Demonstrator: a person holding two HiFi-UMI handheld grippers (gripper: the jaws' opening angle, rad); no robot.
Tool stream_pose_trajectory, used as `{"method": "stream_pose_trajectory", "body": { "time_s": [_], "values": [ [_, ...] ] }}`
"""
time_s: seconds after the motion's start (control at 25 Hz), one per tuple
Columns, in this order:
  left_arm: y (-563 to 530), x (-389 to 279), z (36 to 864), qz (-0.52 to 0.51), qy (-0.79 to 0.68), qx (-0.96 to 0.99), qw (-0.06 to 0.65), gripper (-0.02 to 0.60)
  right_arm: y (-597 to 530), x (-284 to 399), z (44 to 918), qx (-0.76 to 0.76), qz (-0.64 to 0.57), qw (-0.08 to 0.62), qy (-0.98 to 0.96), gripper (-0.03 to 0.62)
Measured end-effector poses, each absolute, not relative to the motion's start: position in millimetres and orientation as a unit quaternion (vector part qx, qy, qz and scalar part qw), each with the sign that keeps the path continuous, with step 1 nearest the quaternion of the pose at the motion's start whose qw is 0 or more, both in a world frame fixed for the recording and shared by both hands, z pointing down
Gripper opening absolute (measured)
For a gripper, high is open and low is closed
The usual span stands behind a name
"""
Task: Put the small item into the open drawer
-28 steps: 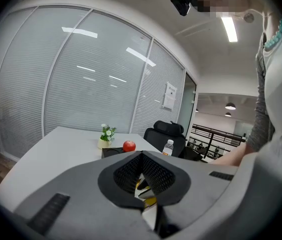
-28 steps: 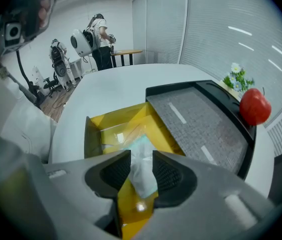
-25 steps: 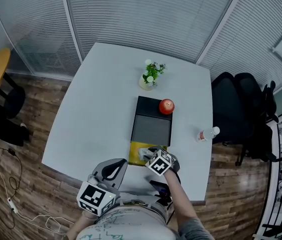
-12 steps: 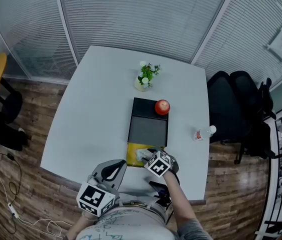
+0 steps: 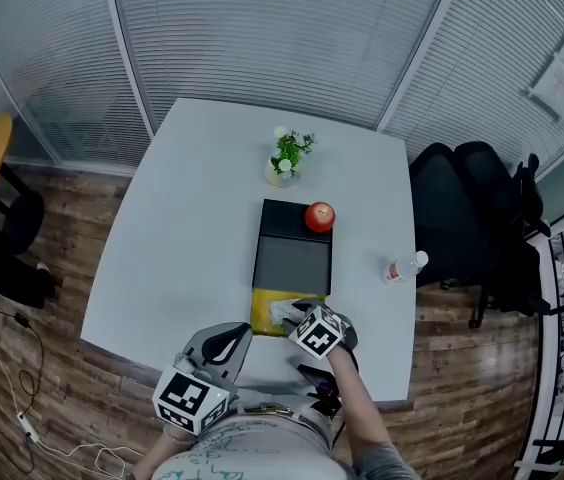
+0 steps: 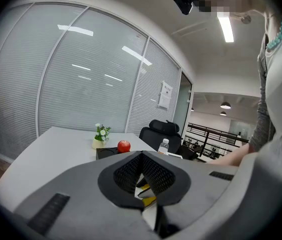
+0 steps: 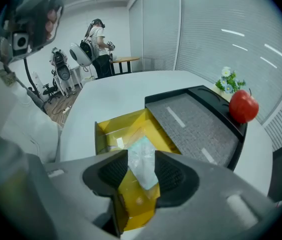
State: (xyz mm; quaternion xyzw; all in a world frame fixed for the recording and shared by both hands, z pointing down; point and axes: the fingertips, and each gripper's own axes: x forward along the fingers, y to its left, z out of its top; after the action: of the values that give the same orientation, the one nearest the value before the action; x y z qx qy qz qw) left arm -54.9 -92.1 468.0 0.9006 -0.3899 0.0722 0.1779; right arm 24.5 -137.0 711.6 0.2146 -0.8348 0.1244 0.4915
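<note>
**Head view.** The yellow drawer (image 5: 265, 310) stands pulled out at the near end of the black case (image 5: 292, 263) on the white counter (image 5: 182, 228). The small pale packet (image 5: 284, 313) lies in the drawer's right part, and the right tongs (image 5: 297, 315) hang just over it. The main risk, as I judge it, is the packet going up with the tongs when they lift. A thin crinkly wrapper can cling to a pad and end up on the counter, or draped over the drawer's rim. The left tongs (image 5: 224, 336) sit near the counter's near edge, left of the drawer and well clear of it.

**Left gripper view.** The left tongs (image 6: 141, 156) have their tips together with nothing between them. Only a sliver of yellow shows past the pads, with the apple (image 6: 124, 146) far beyond.

**Right gripper view.** The right tongs (image 7: 142, 171) stand wide. Their jaws have just spread and then come in a little. The packet (image 7: 141, 159) is tilted between the pads, over the drawer (image 7: 116, 129). It nearly fills the gap, but the pads do not seem to press it, so I read it as let go. One corner may still rub a pad, and if it does, a slanted pull-away would be what drags it out.
</note>
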Motion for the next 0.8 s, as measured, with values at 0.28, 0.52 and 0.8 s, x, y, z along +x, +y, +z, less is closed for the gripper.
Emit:
{"method": "stream_pose_trajectory", "body": {
  "time_s": [0.28,0.52,0.8],
  "values": [
    [-91,-50,468,0.072,-0.386,0.902,0.178,-0.003,-131,29,700,0.209,0.11,0.488,-0.84,0.003],
    [-89,-39,467,0.077,-0.372,0.908,0.178,-0.003,-124,37,690,0.211,0.101,0.485,-0.842,0.003],
    [-89,-26,471,0.088,-0.358,0.911,0.185,-0.003,-117,49,682,0.207,0.095,0.48,-0.847,0.003]
  ]
}}
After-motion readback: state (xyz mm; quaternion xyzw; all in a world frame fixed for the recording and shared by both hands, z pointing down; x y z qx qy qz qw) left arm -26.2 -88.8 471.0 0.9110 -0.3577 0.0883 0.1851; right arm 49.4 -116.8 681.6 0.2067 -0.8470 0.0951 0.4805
